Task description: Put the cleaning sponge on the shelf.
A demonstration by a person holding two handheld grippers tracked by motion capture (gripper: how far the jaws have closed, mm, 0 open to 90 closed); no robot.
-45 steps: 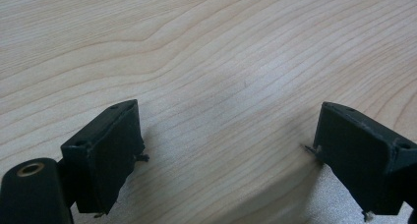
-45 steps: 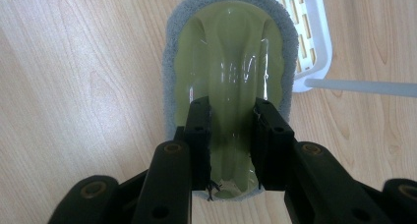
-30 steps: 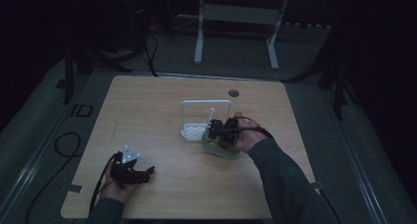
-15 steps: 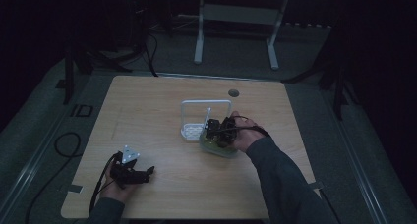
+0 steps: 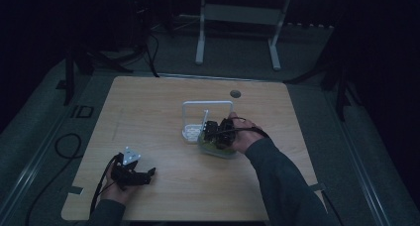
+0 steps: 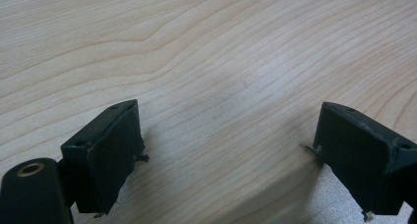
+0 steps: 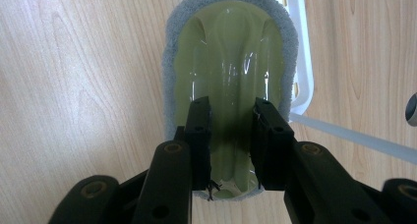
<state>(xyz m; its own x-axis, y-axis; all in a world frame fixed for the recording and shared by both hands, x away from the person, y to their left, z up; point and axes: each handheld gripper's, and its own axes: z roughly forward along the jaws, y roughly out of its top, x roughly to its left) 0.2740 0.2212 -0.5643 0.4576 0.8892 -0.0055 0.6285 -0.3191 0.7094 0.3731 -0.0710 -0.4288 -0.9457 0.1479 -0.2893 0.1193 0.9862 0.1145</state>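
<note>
In the high view, the right gripper (image 5: 216, 132) sat on top of a green scrubber (image 5: 218, 147) near the middle of the wooden table (image 5: 148, 102), just right of a white rack (image 5: 208, 106) that touched or nearly touched it on the far-left side. The left gripper (image 5: 143, 175) rested low at the near-left of the table, well apart from both.

In the left gripper view, its jaws stood wide apart over bare wood, with nothing between them.

In the right gripper view, the jaws were about half closed on the raised ridge of the green scrubber's (image 7: 231, 86) plastic handle, the grey pad (image 7: 169, 52) lying flat on the table beneath and the rack's white rim (image 7: 302, 71) just to its right. The pads looked pressed against the ridge, so the step in hand was probably the grasp itself. Next would likely come a lift, which called for a firm squeeze on the glossy plastic and clearance from the rack.
</note>
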